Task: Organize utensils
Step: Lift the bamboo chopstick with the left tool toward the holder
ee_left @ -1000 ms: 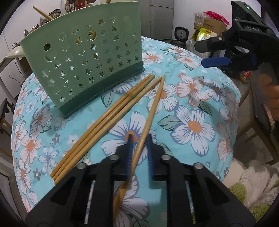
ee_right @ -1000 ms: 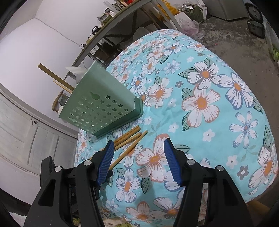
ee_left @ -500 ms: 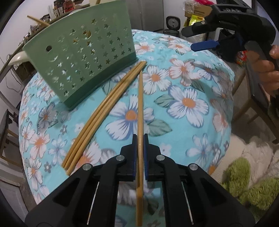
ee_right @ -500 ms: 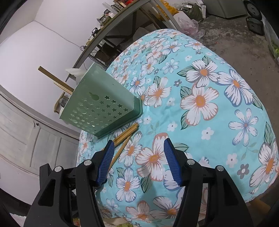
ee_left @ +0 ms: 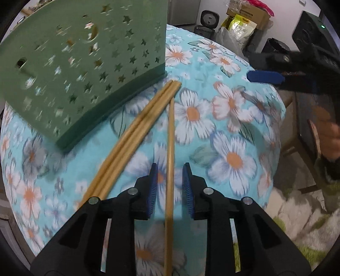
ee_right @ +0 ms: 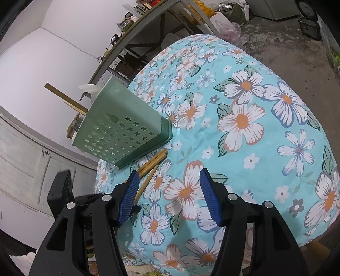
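A green star-punched utensil holder point(ee_left: 85, 53) stands on the flower-print tablecloth point(ee_left: 233, 127). Against its base lies a bundle of three bamboo chopsticks point(ee_left: 136, 131). A single chopstick point(ee_left: 170, 131) lies beside them and runs straight between the blue pads of my left gripper point(ee_left: 170, 169). Its jaws are opening and the pads stand clear of the stick. My right gripper point(ee_right: 169, 180) hovers open and empty over the cloth, just right of the chopsticks point(ee_right: 153, 162) and the holder point(ee_right: 123, 131). Other chopsticks point(ee_right: 63, 96) stick out of the holder's top.
A person's hand point(ee_left: 327, 135) holds the right gripper point(ee_left: 265, 76) off the table's right edge. Boxes and bags point(ee_left: 244, 19) stand on the floor behind. A metal shelf point(ee_right: 148, 42) and a white cabinet point(ee_right: 25, 152) are past the holder. A green rug point(ee_left: 297, 250) lies below.
The left gripper shut on the single chopstick and swung it straight, then its jaws parted again. The holder now looks closer in its view. The right gripper stayed still and open.
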{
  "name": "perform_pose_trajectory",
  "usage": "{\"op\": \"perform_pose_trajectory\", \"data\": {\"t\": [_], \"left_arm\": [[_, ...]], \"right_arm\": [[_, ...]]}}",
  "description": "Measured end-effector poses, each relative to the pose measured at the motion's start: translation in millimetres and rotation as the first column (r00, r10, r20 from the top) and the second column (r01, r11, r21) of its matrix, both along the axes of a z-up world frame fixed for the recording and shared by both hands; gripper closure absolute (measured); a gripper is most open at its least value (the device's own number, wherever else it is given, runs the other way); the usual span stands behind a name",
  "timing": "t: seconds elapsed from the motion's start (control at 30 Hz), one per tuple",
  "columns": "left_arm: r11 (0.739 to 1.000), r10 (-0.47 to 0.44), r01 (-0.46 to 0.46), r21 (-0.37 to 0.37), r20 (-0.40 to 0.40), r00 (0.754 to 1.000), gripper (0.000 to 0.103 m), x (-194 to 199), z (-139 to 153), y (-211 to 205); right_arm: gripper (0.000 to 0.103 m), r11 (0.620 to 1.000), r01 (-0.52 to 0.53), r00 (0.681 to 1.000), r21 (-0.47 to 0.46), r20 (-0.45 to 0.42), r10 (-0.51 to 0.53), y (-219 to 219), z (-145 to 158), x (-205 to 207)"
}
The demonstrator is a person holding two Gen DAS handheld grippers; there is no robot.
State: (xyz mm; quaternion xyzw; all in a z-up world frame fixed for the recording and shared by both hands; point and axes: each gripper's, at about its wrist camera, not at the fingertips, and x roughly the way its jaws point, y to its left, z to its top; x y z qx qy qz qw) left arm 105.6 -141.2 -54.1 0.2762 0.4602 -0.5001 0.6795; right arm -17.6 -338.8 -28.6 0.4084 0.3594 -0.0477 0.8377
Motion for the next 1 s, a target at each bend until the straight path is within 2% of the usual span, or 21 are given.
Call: {"op": "perform_pose_trajectory", "data": {"t": [0.27,0.37,0.43,0.6,0.83,1.0], "left_arm": [[1.000,0.020,-0.019,-0.014,0.046,0.999,0.081,4.0,-3.7,-39.2],[0.999,0.033,-0.031,-0.020,0.058,0.998,0.088,4.2,-3.8,-41.8],[0.999,0.036,-0.035,-0.023,0.068,0.997,0.097,4.1,-3.6,-42.2],[0.999,0.044,-0.042,-0.034,0.069,0.997,0.097,1.2,-1.4,-46.9],[0.994,0.059,-0.052,-0.096,0.067,0.996,0.097,-2.2,22.6,-15.5],[0.979,0.107,-0.094,-0.180,0.067,0.992,0.097,-0.2,53.6,14.4]], "right_arm": [[0.045,1.000,0.005,1.000,0.007,-0.011,-0.005,-3.3,-4.2,0.8],[0.045,1.000,0.009,1.000,0.009,-0.009,-0.009,-5.0,-4.5,0.5],[0.045,1.000,0.009,1.000,0.010,-0.008,-0.009,-5.7,-5.0,0.3],[0.045,1.000,0.010,1.000,0.014,-0.006,-0.010,-7.3,-5.4,-0.2],[0.045,1.000,0.021,1.000,0.017,0.000,-0.021,-9.5,-3.5,-2.0],[0.045,1.000,0.019,1.000,0.020,0.004,-0.019,-7.9,-1.4,-0.7]]}}
